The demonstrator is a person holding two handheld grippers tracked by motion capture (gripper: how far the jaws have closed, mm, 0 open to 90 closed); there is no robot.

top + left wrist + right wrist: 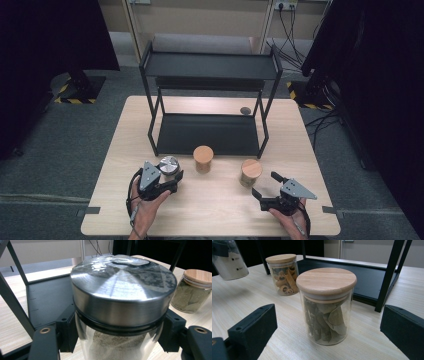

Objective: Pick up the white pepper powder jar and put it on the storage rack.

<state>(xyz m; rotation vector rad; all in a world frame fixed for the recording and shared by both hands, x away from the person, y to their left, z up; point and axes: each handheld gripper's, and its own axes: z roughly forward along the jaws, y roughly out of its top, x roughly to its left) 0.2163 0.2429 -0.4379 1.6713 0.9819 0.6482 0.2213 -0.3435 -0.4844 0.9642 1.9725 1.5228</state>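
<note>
Left hand-held gripper with jaws clamped, right hand-held gripper with jaws spread wide.

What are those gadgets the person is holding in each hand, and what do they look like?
Each hand grips a black handheld claw tool: the left claw and the right claw. Both have two blocky black jaws with small round holes, and a grey three-cornered plate on top. A dark cable trails back from each along the wrist. The forearms are bare, with no sleeves in view.

The steel-lidded jar is running off the left gripper view's bottom edge, its base hidden; the far small dark disc is staying too small to identify.
</note>
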